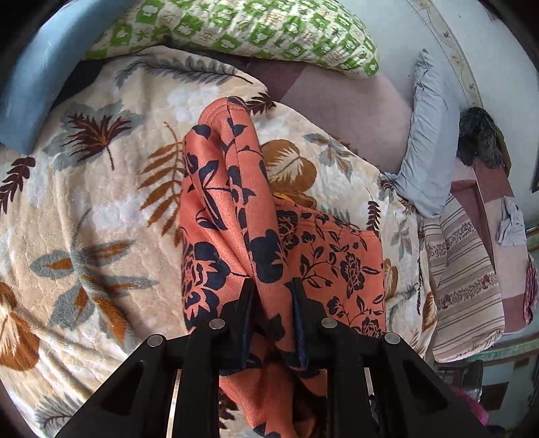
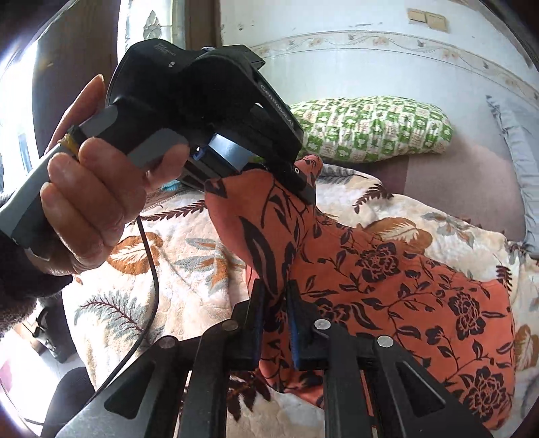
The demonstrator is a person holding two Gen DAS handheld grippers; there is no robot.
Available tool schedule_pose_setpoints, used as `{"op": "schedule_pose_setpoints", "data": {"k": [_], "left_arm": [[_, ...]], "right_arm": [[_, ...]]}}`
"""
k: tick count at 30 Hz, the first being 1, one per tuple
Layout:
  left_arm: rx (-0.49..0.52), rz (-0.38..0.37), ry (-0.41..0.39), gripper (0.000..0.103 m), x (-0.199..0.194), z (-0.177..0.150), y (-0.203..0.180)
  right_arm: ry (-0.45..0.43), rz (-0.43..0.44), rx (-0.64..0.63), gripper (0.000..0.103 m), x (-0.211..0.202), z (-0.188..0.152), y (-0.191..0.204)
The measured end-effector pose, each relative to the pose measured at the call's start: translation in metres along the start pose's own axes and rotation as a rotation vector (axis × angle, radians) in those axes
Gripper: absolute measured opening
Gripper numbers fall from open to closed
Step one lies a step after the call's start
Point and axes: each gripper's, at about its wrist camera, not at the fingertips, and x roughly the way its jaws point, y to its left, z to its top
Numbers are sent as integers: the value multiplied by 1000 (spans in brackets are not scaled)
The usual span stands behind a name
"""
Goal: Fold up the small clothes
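An orange garment with a dark flower print (image 1: 232,188) lies partly lifted off a cream leaf-patterned blanket (image 1: 101,209). My left gripper (image 1: 273,286) is shut on a bunched fold of it, and the cloth rises in a ridge beyond the fingers. In the right wrist view the same garment (image 2: 387,269) spreads to the right over the blanket (image 2: 188,242). My right gripper (image 2: 276,286) is shut on its near edge. A hand (image 2: 91,209) holds the left gripper (image 2: 303,183) there, pinching a raised corner of the cloth.
A green-and-white checked pillow (image 1: 256,30) lies at the head of the bed, with a pale blue pillow (image 1: 427,134) to its right. A blue cushion (image 1: 30,87) is at the left, and striped cloth (image 1: 461,276) hangs off the right edge. A black cable (image 2: 151,269) dangles from the left gripper.
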Motion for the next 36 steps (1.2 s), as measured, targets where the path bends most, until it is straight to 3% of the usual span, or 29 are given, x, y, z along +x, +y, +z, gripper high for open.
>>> {"op": "schedule_pose_setpoints", "data": {"k": [2, 7, 10, 13, 17, 19, 23, 26, 28, 32, 35, 36], "left_arm": [[31, 6, 27, 19, 15, -4, -24], [116, 130, 76, 19, 71, -5, -78], [88, 182, 153, 19, 112, -4, -88], [105, 219, 189, 19, 131, -3, -93], [94, 181, 182, 21, 113, 17, -82], [85, 165, 186, 24, 96, 26, -67], [79, 211, 175, 25, 73, 42, -45], [56, 194, 165, 26, 57, 52, -36], [55, 194, 155, 28, 48, 59, -35], [77, 268, 141, 49, 40, 76, -37], [59, 311, 172, 49, 49, 85, -36], [52, 324, 189, 49, 54, 86, -34]], "right_arm": [[4, -4, 63, 12, -9, -7, -21], [48, -9, 228, 12, -16, -31, -74], [95, -13, 329, 16, -13, -50, -103], [99, -14, 346, 16, -16, -61, -113], [87, 23, 276, 24, -15, -56, -99], [88, 60, 263, 43, -8, -53, -89], [86, 122, 237, 54, 8, -40, -69], [87, 153, 258, 69, 23, -28, -57], [96, 185, 320, 71, 35, -21, -54], [126, 248, 466, 74, 59, -10, -54], [124, 253, 523, 73, 71, -4, -61], [113, 267, 548, 56, 73, -4, -67]]}}
